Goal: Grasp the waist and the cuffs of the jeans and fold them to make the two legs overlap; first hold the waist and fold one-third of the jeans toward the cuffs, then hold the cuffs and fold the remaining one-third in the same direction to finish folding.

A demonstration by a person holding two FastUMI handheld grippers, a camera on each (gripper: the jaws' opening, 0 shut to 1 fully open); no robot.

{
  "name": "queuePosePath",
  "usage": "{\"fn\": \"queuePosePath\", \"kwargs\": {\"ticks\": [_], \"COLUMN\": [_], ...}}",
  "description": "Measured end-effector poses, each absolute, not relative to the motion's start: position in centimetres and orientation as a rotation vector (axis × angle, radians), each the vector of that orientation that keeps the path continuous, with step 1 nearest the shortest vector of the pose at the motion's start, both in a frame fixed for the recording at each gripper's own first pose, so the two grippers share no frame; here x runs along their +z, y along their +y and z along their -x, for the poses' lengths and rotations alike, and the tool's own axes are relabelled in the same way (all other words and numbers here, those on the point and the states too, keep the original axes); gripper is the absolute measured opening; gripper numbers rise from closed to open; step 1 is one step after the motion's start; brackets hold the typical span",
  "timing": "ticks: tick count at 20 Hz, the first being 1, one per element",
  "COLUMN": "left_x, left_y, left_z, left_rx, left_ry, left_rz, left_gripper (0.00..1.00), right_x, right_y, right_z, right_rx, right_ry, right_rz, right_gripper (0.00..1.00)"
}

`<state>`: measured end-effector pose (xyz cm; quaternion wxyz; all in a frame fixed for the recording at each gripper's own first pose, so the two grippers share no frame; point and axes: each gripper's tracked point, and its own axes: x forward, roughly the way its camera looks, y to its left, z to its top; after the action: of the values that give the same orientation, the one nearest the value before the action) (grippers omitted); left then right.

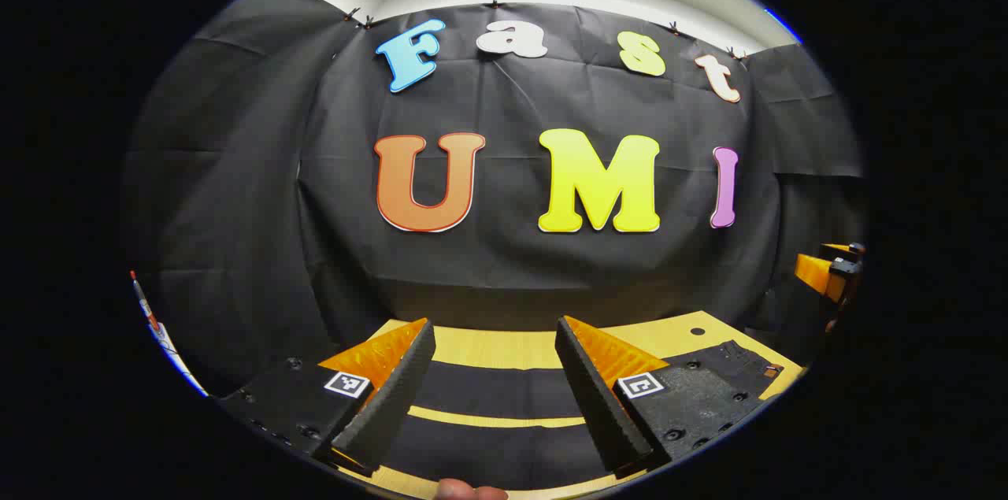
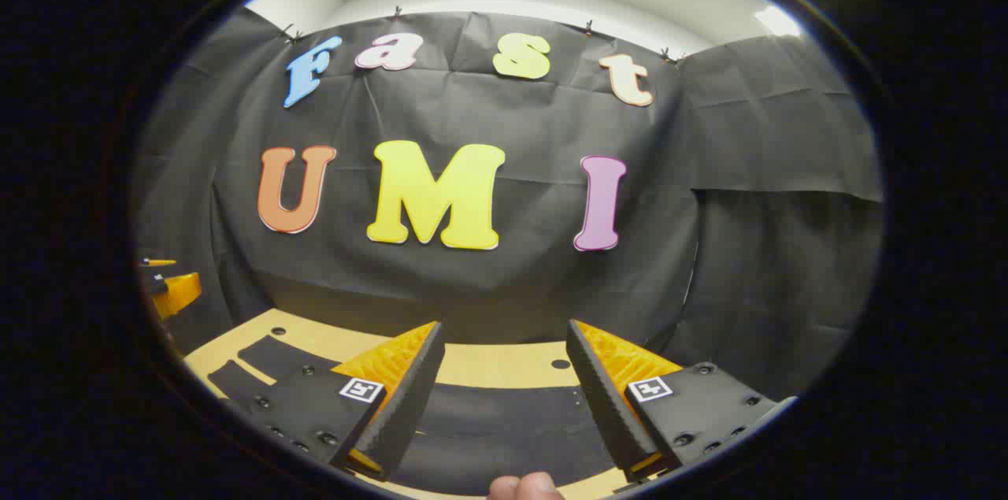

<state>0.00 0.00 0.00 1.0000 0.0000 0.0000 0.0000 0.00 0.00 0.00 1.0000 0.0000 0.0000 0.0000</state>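
the dark jeans (image 1: pixel 504 390) lie flat on the light wooden table (image 1: pixel 504 344), spread across it from side to side, below and ahead of both tongs. in the left gripper view the two legs show as dark bands with a thin strip of table between them, and the waist end (image 1: pixel 736 362) with its small leather patch sits off to the right, just past the right finger's mount. the left gripper (image 1: pixel 494 374) hangs above the legs with its jaws released wide, nothing between the fingers, and the denim runs straight across the gap beneath them; whether the tips touch the cloth cannot be told. a fingertip (image 1: pixel 470 490) of the holding hand peeks in at the bottom edge

in the right gripper view the jeans (image 2: pixel 504 413) again lie across the table (image 2: pixel 488 364) under the spread fingers, and the two cuff ends (image 2: pixel 272 362) show as separate dark strips at the left, near the table's edge. the right gripper (image 2: pixel 504 378) is likewise released, jaws apart and holding nothing, poised over the denim. a fingertip (image 2: pixel 524 486) shows at the bottom there too. the other gripper's body (image 2: pixel 175 289) appears at the far left, well apart from this one, and likewise at the far right in the left gripper view
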Motion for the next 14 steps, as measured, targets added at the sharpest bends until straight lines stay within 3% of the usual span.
{"fn": "queuePosePath", "kwargs": {"ticks": [14], "left_x": [0.9], "left_y": [-1.4], "left_z": [0.1], "left_rx": [-0.009], "left_ry": [-0.028], "left_rz": [-0.012], "left_gripper": [0.98], "right_x": [1.2], "right_y": [2.9], "right_z": [0.3], "right_rx": [0.107], "right_ry": [-0.04], "right_rz": [0.02], "right_gripper": [0.96]}}
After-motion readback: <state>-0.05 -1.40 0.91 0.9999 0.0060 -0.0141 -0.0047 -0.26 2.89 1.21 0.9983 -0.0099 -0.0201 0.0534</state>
